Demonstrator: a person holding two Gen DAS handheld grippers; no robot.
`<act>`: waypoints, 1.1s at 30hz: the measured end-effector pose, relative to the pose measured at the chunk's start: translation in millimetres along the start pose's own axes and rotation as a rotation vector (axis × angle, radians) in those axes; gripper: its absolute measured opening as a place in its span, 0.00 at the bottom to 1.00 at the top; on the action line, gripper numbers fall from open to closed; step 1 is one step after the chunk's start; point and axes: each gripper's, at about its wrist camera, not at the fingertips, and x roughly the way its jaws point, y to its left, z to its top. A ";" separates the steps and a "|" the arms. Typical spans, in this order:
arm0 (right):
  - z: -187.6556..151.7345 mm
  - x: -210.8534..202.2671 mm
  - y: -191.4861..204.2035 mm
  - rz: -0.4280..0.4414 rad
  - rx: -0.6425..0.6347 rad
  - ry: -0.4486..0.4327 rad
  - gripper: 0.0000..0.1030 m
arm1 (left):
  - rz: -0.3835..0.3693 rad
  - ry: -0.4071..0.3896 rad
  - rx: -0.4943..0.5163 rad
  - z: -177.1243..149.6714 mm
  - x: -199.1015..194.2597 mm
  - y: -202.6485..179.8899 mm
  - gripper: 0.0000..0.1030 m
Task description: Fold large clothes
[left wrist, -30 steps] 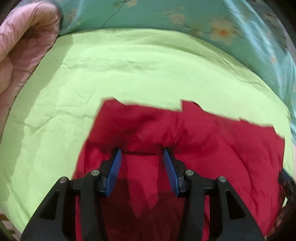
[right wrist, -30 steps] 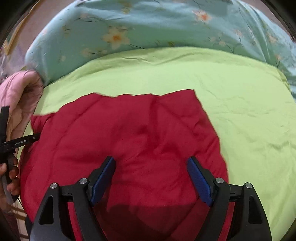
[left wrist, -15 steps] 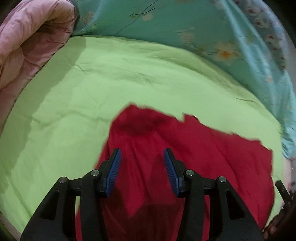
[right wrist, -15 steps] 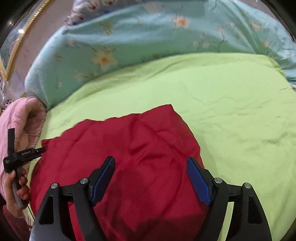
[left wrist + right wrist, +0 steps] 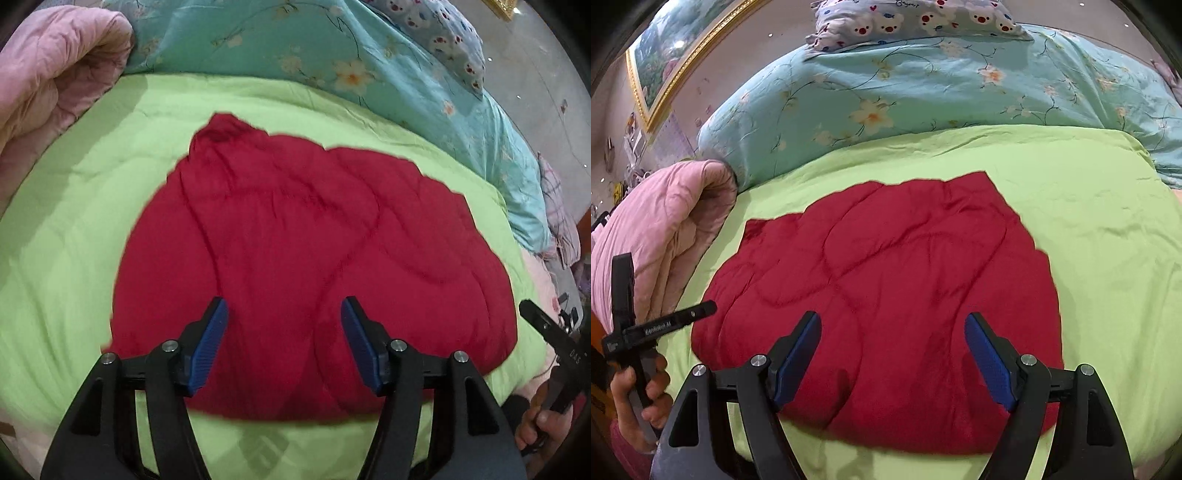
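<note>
my left gripper [image 5: 284, 332], its fingers just widened, and my right gripper [image 5: 892, 347] hover open over the folded red garment [image 5: 295, 240] on the green bedspread [image 5: 1108, 240], nothing gripped.

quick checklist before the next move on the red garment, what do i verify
1. Left tool free of cloth: ok. Its jaws have just been opening and nothing is pinched between them.
2. Right tool free of cloth: ok, jaws wide, hovering above the fabric.
3. Red garment lying on the green sheet: ok, green shows all round its outline.
4. Garment folded flat: not ok, it bulges with creases, and a bunched corner sticks out at the far left.
5. Edges aligned underneath: cannot tell, lower layers are hidden.
6. Pink quilt and floral duvet apart from the garment: ok.
</note>
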 end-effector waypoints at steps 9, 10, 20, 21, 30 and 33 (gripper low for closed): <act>-34.5 -5.4 8.5 0.001 0.011 0.048 0.79 | 0.036 0.007 0.052 -31.5 -8.7 -13.3 0.64; -38.2 -6.7 9.4 0.003 0.011 0.050 0.79 | 0.035 0.009 0.054 -34.8 -9.3 -13.5 0.64; -63.8 -25.4 21.0 -0.006 -0.018 0.061 0.79 | 0.073 0.034 0.076 -63.6 -15.5 -16.5 0.74; -66.4 -26.4 22.4 -0.010 -0.024 0.065 0.79 | 0.081 0.034 0.079 -66.3 -16.6 -16.8 0.75; -88.7 -23.2 35.5 -0.025 -0.079 0.139 0.90 | 0.192 0.065 0.169 -88.3 -19.7 -31.5 0.80; -90.0 -25.4 39.7 -0.020 -0.103 0.147 0.94 | 0.216 0.036 0.202 -88.6 -27.9 -36.9 0.80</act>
